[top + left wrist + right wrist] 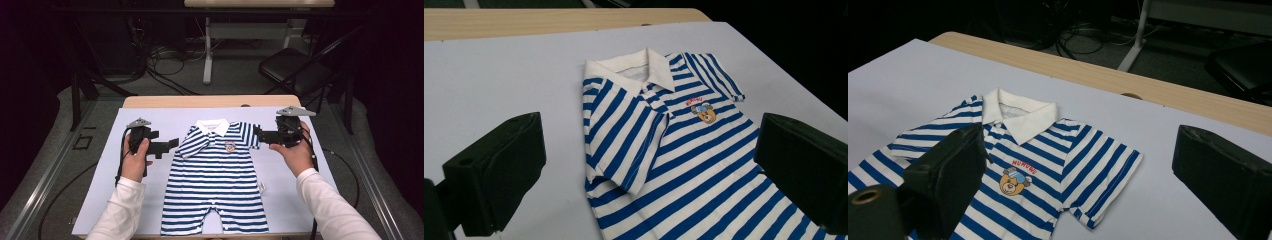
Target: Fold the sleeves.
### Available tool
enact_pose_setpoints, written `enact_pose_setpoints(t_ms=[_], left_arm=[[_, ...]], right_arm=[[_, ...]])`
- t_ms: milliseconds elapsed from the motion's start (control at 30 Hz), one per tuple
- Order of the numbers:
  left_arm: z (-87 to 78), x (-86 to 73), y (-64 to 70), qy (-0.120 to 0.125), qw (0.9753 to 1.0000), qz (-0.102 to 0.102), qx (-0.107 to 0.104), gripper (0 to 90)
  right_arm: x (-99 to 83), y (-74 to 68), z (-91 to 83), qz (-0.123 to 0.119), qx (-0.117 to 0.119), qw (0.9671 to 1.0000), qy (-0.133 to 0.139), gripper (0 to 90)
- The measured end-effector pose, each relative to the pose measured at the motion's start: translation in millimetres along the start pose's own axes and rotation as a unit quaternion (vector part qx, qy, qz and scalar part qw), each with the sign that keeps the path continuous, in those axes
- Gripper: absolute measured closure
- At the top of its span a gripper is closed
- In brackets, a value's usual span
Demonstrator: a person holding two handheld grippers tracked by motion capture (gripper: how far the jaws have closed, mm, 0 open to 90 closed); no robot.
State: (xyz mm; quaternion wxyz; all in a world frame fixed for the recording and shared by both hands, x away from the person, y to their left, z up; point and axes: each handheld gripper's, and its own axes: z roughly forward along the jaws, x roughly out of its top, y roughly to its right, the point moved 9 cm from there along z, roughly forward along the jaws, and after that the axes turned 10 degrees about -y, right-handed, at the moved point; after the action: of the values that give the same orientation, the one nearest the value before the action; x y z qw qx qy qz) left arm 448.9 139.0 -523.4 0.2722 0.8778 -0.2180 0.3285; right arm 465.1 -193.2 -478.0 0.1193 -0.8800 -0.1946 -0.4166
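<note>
A blue-and-white striped baby romper lies flat in the middle of the pale sheet that covers the wooden table, its white collar toward the far edge and its legs reaching the near edge, where the hems are cut off from sight. Its left sleeve is folded in over the chest; the right sleeve lies spread out. A small bear badge sits on the chest. The left gripper hangs just beside the folded sleeve, jaws spread wide and holding nothing. The right gripper hovers at the spread sleeve's edge, jaws likewise parted and empty. Beyond the far edge, cables, a table leg and a dark chair stand in shadow, hard to make out.
</note>
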Motion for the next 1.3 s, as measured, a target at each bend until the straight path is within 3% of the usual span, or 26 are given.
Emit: enact_pose_setpoints(t_ms=[333,800,1000,1300], left_arm=[[0.7,-0.1,0.6,0.0,1.0,0.003,0.0,0.5],[1.9,-1.1,-0.2,-0.002,1.0,0.003,0.0,0.5],[2.4,-1.7,-1.4,-0.004,1.0,0.003,0.002,0.5],[2.8,-2.5,-2.2,-0.005,1.0,0.003,0.003,0.5]], right_arm=[[17.6,4.5,10.4,-0.01,-0.022,0.9995,-0.019,13.5],[31.3,9.3,28.9,-0.004,-0.025,0.9993,-0.027,14.8],[27.5,19.1,43.9,0.005,-0.039,0.9981,-0.047,22.7],[26.9,29.0,60.3,-0.002,-0.064,0.9968,-0.047,34.8]])
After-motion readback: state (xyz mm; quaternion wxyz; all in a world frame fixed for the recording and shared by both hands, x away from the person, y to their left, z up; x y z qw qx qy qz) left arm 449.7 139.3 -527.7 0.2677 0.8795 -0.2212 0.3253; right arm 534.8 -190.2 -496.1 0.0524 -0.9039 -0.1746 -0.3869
